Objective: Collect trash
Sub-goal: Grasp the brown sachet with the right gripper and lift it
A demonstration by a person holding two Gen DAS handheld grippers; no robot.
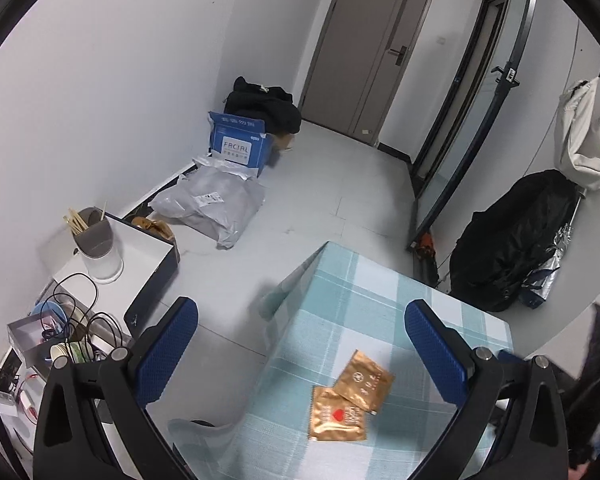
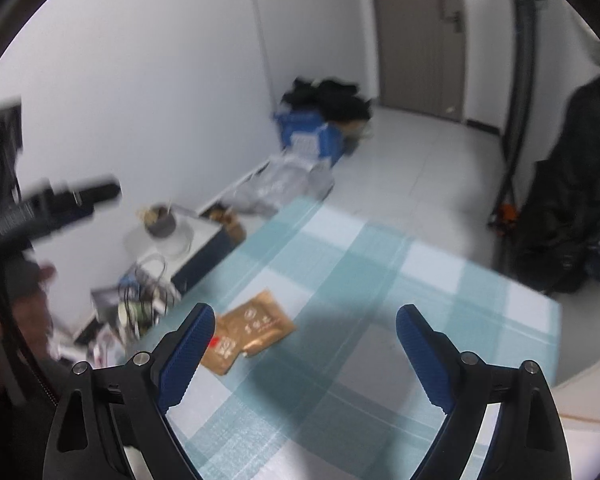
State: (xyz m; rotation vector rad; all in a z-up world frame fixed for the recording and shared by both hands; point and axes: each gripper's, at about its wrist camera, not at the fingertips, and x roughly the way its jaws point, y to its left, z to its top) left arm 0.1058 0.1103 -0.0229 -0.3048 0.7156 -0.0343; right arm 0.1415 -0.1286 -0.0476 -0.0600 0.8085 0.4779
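A small lived-in room in a home or rented flat. Plain white walls and a pale tiled floor (image 1: pixel 320 184) lead to a grey-brown entry door (image 1: pixel 364 48) with a lever lock. Beside it stands a glass door in a dark frame (image 1: pixel 476 112). Along the left wall lie a blue cardboard box printed "FACIAL" (image 1: pixel 238 144), a grey plastic mailing bag (image 1: pixel 216 204) and a heap of black clothing (image 1: pixel 268 104). A white bag (image 1: pixel 584 132) and a black coat (image 1: pixel 508 240) hang at the right. A counter covered by a teal checked cloth (image 1: pixel 364 292) stands near a low white box (image 1: pixel 140 256) cluttered with cables and a cup of chopsticks (image 1: pixel 94 232).
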